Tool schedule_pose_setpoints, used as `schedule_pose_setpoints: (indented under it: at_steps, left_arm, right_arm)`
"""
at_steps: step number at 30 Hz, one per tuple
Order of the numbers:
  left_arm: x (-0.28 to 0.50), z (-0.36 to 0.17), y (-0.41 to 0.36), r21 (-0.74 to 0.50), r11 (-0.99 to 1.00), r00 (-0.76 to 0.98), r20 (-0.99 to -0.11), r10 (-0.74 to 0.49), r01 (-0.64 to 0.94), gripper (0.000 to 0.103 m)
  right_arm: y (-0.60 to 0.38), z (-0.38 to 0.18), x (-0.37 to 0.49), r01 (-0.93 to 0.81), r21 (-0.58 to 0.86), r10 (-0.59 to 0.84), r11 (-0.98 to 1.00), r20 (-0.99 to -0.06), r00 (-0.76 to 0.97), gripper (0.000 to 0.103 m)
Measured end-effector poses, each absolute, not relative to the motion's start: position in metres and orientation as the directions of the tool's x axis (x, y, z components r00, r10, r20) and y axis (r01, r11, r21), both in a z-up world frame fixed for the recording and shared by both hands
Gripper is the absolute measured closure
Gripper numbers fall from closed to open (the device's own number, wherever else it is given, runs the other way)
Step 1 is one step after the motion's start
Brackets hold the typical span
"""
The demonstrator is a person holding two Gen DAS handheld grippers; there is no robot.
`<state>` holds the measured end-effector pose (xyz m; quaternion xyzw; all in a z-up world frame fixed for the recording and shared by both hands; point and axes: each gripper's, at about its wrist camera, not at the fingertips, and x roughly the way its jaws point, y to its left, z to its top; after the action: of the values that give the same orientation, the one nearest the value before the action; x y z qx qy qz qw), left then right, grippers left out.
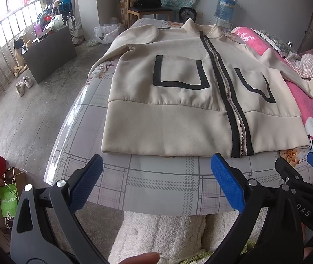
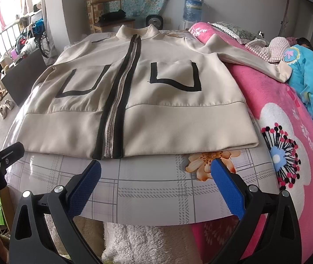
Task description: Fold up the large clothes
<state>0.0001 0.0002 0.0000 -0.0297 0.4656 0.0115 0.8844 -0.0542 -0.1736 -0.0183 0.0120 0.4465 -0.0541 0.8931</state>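
Left gripper (image 1: pixel 156 182) spread, empty | right gripper (image 2: pixel 156 182) spread, empty | jacket (image 1: pixel 178 83) flat at 12 o'clock, zipped, ready for folding

A lived-in bedroom at home: a bed under a pink floral blanket (image 2: pixel 273 118) beside a plaid-covered table (image 2: pixel 156 189), a wooden chair (image 1: pixel 148 6), a water dispenser bottle (image 1: pixel 224 5), shoes (image 1: pixel 24 84) on the concrete floor, laundry hanging by the barred window (image 1: pixel 13 6).
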Motion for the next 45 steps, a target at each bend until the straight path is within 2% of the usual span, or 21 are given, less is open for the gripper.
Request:
schedule_pose_setpoints:
  at_steps: [45]
  left_arm:
    - [0.004, 0.003, 0.008, -0.042, 0.997, 0.567, -0.824, 0.004, -0.067, 0.008]
  right_arm:
    - [-0.168, -0.012, -0.051, 0.109, -0.055, -0.11, 0.993, -0.784, 0.611, 0.006]
